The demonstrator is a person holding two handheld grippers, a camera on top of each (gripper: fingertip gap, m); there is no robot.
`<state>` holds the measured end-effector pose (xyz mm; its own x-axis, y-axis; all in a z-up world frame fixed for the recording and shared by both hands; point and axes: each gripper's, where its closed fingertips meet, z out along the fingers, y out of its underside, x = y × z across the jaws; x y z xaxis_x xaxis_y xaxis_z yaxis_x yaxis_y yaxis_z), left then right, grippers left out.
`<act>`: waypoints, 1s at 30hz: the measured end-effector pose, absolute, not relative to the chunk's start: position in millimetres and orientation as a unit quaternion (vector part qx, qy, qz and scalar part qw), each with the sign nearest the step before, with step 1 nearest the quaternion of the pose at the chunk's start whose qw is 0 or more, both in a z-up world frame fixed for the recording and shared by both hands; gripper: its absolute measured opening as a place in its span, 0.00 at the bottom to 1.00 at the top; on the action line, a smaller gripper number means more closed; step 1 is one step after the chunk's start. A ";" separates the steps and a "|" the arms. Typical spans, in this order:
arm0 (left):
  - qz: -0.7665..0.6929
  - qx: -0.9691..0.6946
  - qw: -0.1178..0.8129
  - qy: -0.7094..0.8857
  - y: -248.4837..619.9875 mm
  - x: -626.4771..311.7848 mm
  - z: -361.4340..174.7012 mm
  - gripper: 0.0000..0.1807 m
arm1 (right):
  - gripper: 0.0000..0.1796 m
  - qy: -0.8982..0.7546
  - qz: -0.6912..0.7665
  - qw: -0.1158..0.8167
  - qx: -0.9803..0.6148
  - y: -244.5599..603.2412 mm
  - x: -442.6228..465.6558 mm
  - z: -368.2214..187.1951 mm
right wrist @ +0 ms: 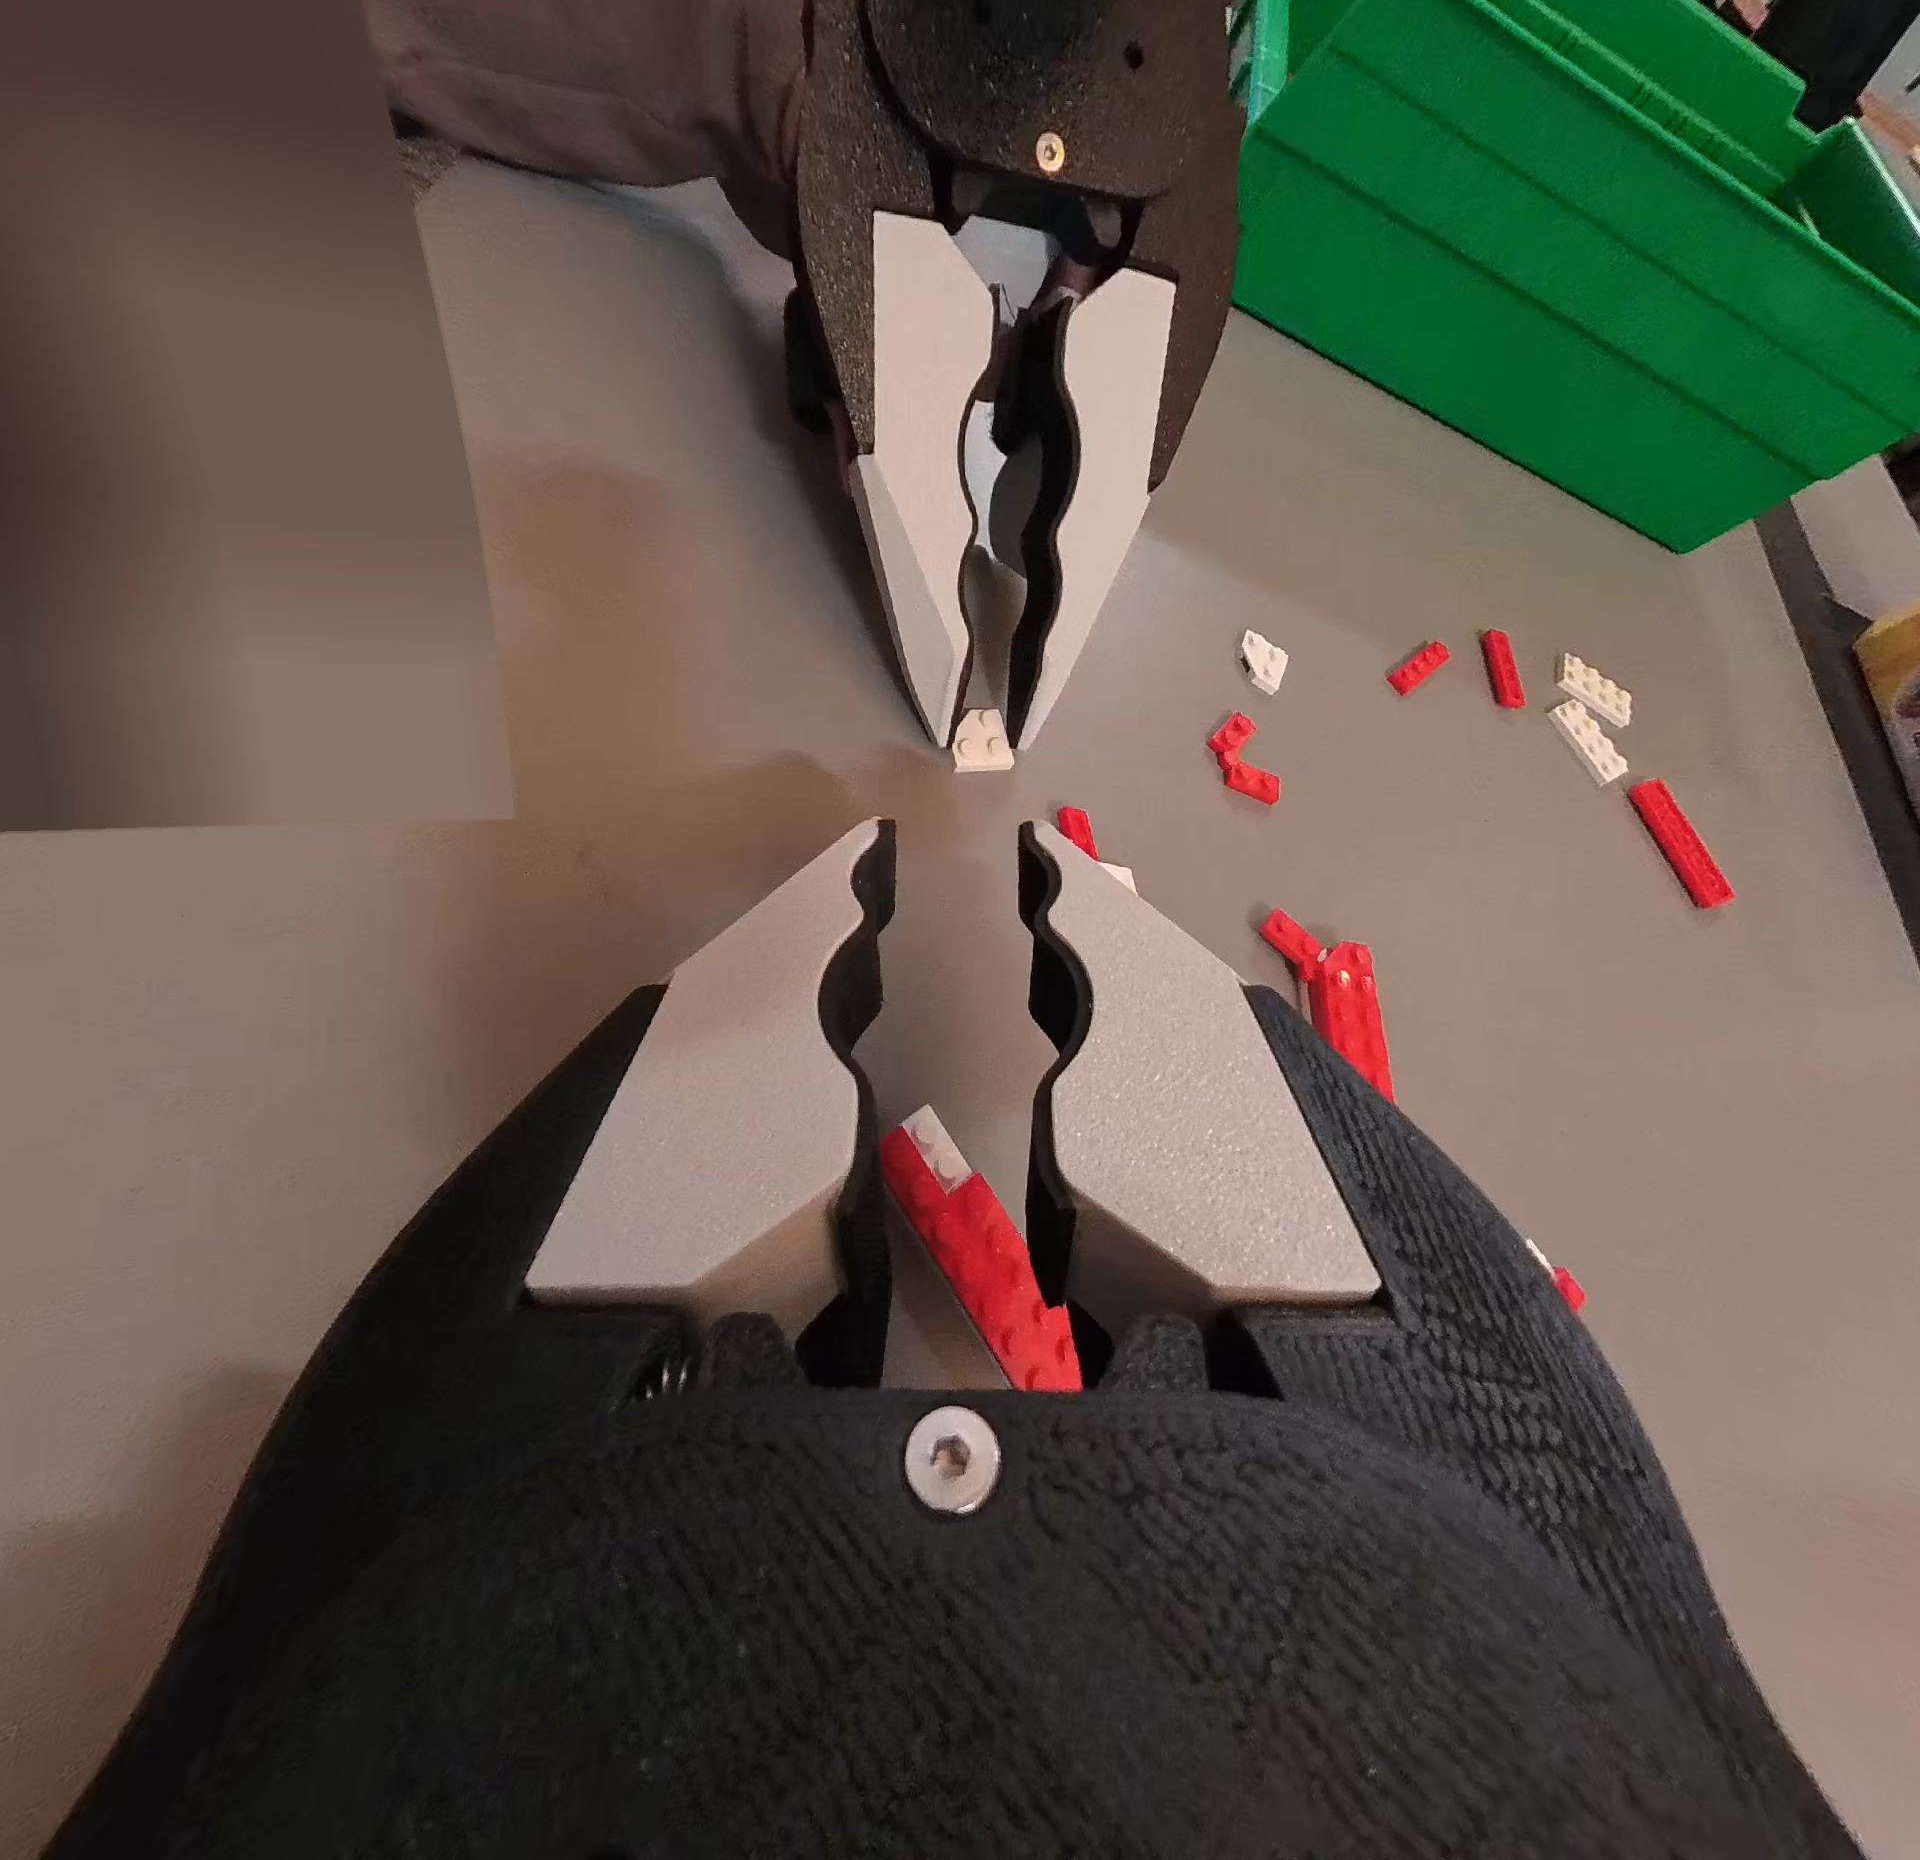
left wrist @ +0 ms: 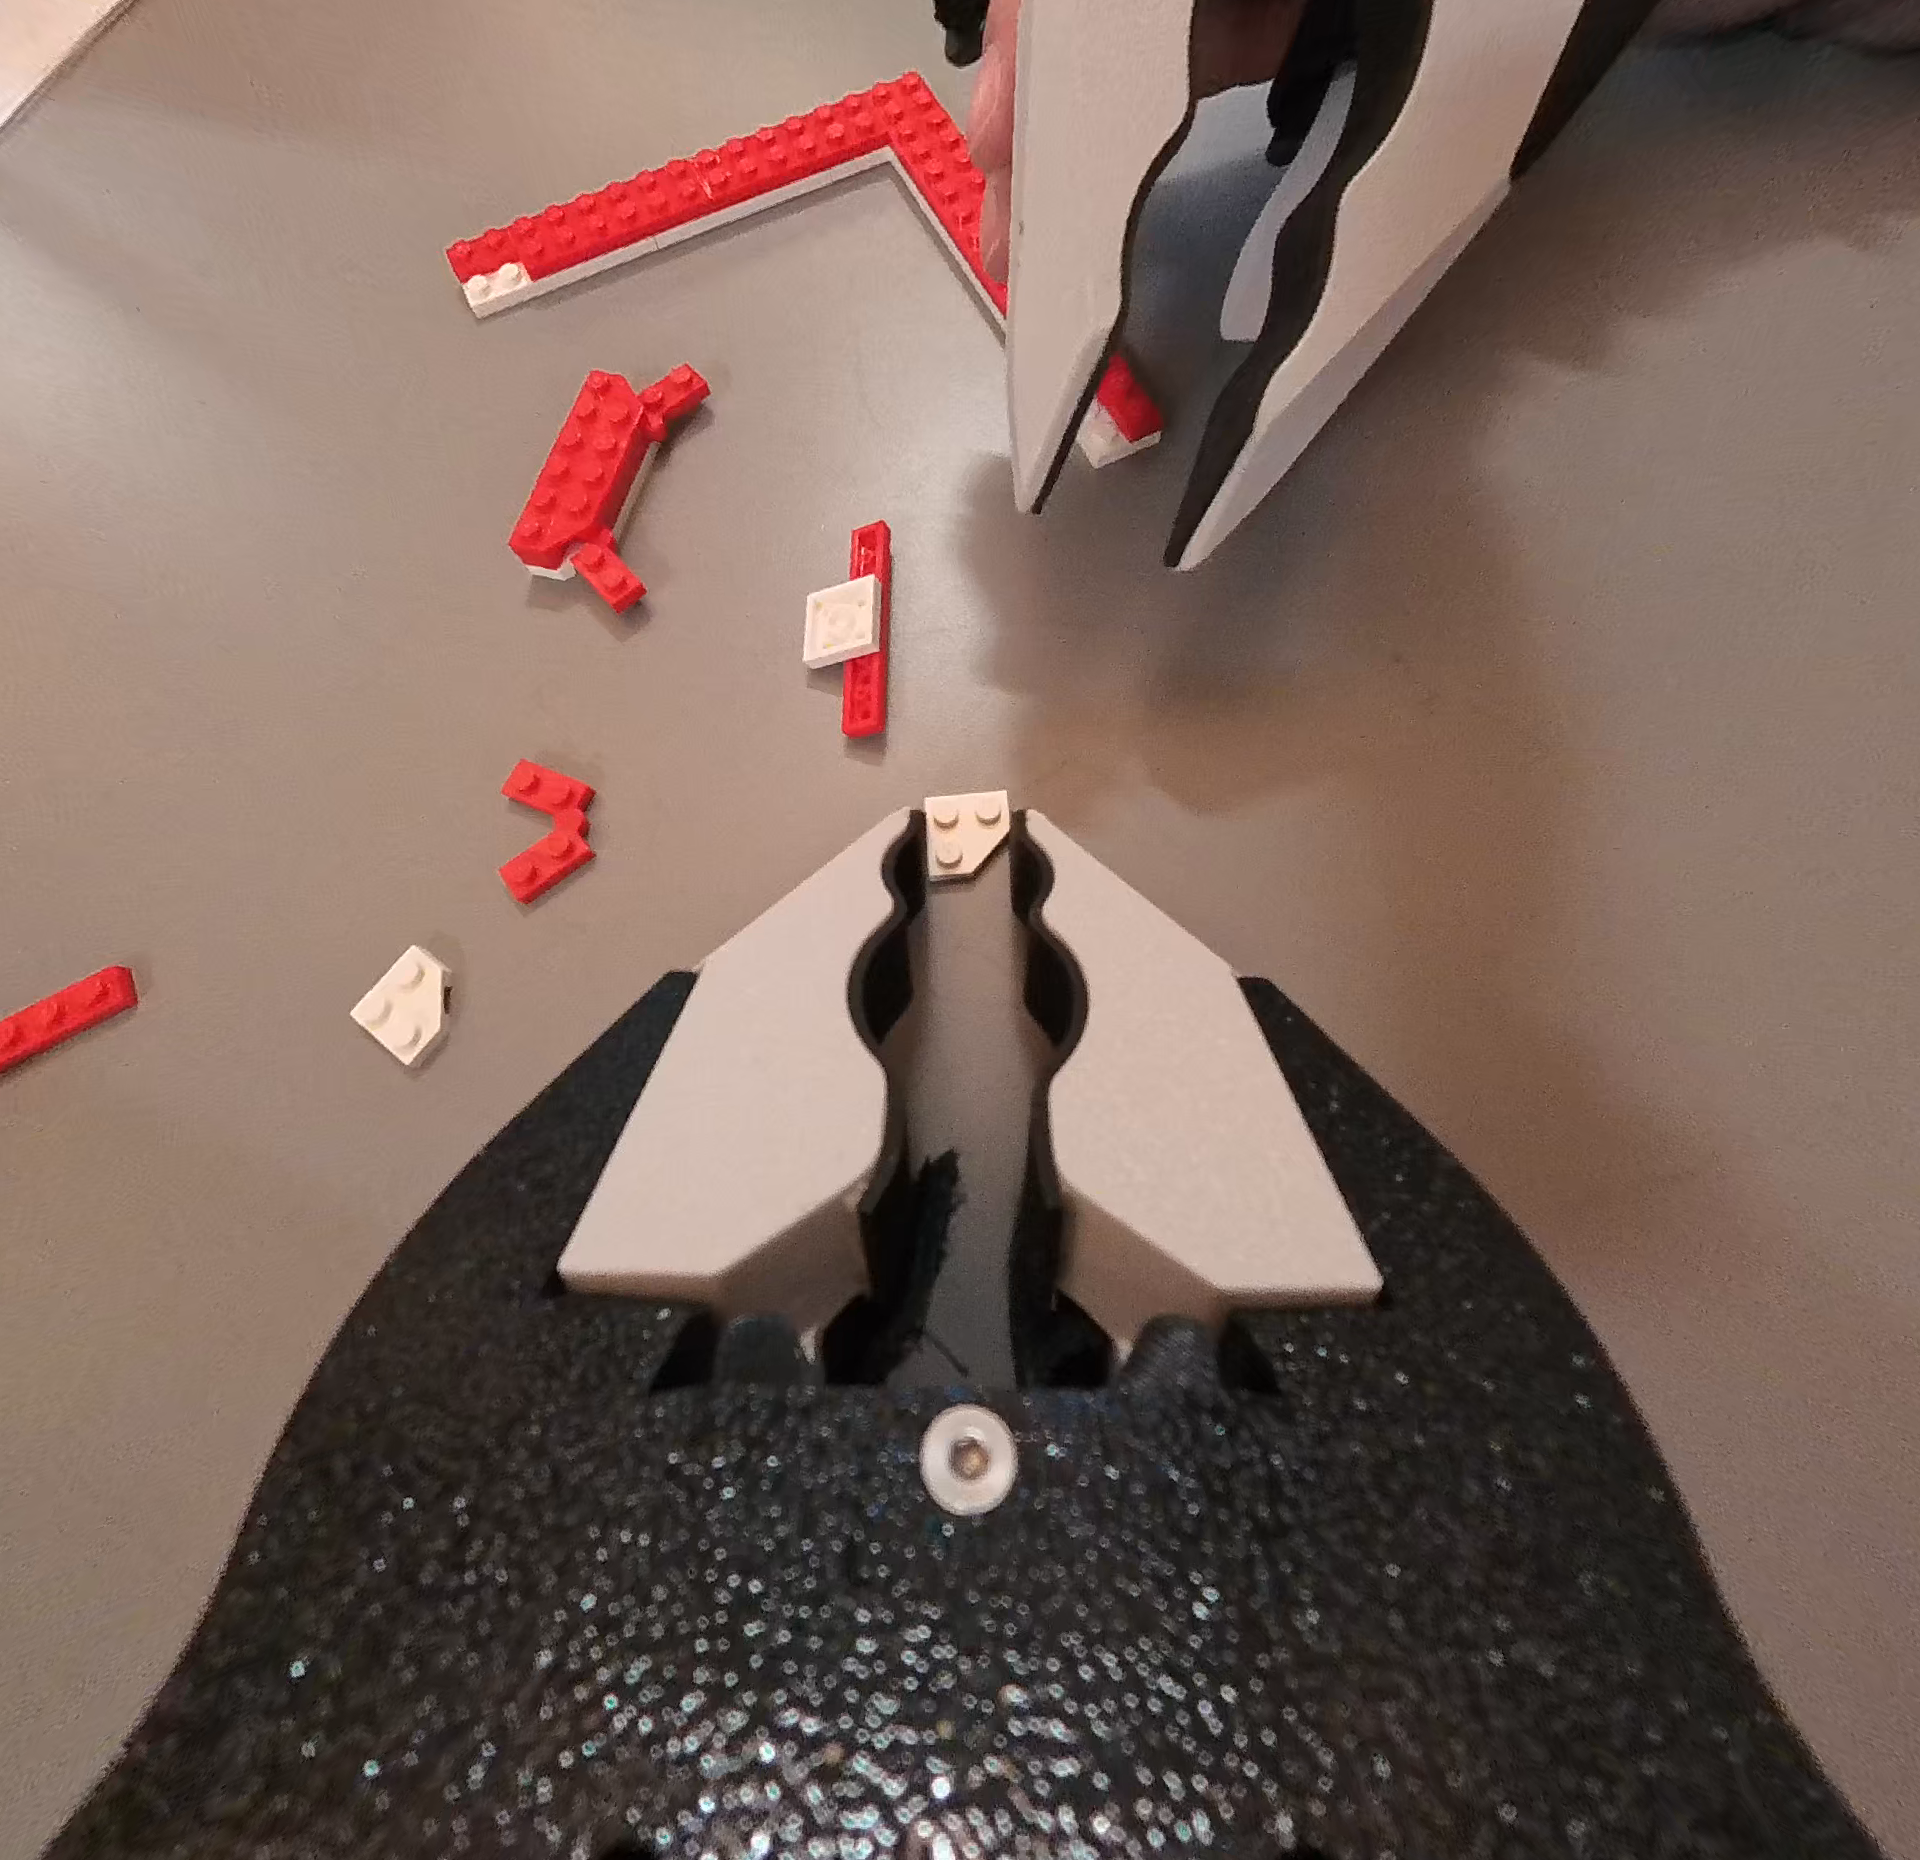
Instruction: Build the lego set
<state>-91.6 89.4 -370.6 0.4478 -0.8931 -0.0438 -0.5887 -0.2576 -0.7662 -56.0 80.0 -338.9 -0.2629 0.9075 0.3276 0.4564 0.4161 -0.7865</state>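
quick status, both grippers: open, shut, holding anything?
Left gripper: shut on a small white plate, pinched at the fingertips.
Right gripper: open, holding nothing.

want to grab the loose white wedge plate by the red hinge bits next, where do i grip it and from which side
Judging by its pose, come straight down on the white wedge plate: it lies flat, studs up, clear of other pieces. Put the fingers on its two parallel straight edges, not the angled corner, which could slip.

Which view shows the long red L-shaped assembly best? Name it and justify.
Left wrist view: the red L-shaped assembly lies nearly whole, its near end behind the right gripper. The right wrist view shows only a piece between its fingers.
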 end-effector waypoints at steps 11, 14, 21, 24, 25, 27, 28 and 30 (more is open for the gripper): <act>-0.273 -0.760 0.379 0.453 88.8 -86.7 -359.5 0.07 | 0.14 -0.773 0.208 0.469 -0.373 77.2 -70.8 -336.2; -0.327 -0.747 0.381 0.435 86.1 -83.0 -347.7 0.07 | 0.15 -0.789 0.158 0.505 -0.311 75.1 -76.7 -334.6; -0.379 -0.731 0.376 0.426 81.4 -80.1 -336.0 0.07 | 0.07 -0.797 0.088 0.553 -0.229 74.1 -86.3 -334.5; -0.390 -0.727 0.370 0.427 79.4 -78.3 -335.6 0.07 | 0.06 -0.796 0.089 0.556 -0.224 73.4 -87.7 -334.8; -0.392 -0.726 0.369 0.428 79.0 -77.4 -335.6 0.07 | 0.04 -0.795 0.091 0.556 -0.223 73.0 -88.0 -334.3; -0.393 -0.726 0.368 0.428 79.3 -77.0 -336.3 0.07 | 0.02 -0.800 0.091 0.549 -0.223 72.7 -87.8 -336.2; -0.394 -0.727 0.365 0.428 79.3 -76.9 -337.2 0.07 | 0.02 -0.802 0.093 0.546 -0.225 72.9 -87.7 -337.0; -0.396 -0.730 0.367 0.420 81.4 -75.7 -337.3 0.07 | 0.02 -0.805 0.103 0.534 -0.238 74.4 -87.1 -338.6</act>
<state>-75.7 81.4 -337.3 0.3337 -0.9030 0.2705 -0.3212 -0.3787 -0.8680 -87.1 74.4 -338.6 -0.3160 0.4938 0.8102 0.2738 0.8650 -0.4204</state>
